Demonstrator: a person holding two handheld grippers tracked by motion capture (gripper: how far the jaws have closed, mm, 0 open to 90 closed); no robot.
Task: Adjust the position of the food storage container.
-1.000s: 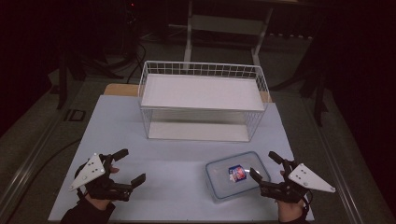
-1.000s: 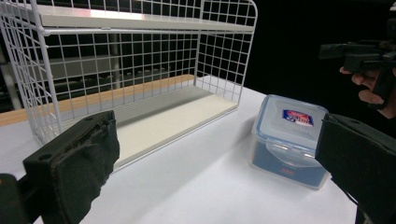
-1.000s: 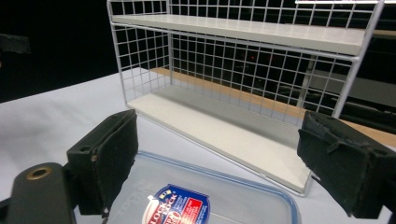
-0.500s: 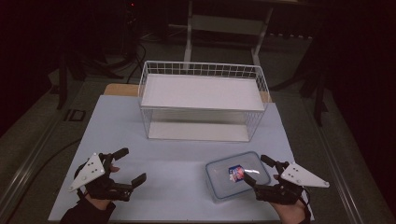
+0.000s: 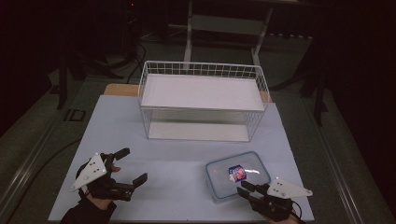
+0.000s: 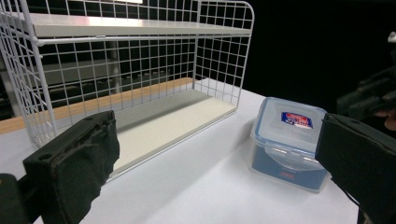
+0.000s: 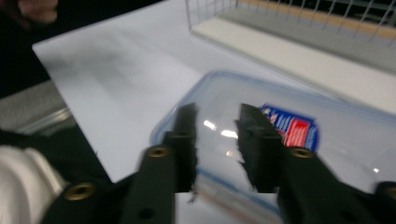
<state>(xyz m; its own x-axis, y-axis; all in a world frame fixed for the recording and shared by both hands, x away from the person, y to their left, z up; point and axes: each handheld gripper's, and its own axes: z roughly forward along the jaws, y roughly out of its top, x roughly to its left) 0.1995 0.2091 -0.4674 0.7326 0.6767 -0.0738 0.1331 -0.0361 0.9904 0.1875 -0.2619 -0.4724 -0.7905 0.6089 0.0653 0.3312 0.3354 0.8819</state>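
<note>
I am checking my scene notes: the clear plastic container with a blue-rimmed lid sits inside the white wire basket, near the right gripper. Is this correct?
Not quite. The clear plastic container with a blue-rimmed lid sits on the pale table, in front of the white wire basket, not inside it. The high view shows this. It is indeed near the right gripper.

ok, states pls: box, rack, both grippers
Plastic box: lid on, flat on the table.
Wire rack: upright, both shelves bare.
Left gripper: jaws wide open, holding nothing.
Right gripper: jaws just narrowed, gap left, over the box's near edge, nothing gripped.
</note>
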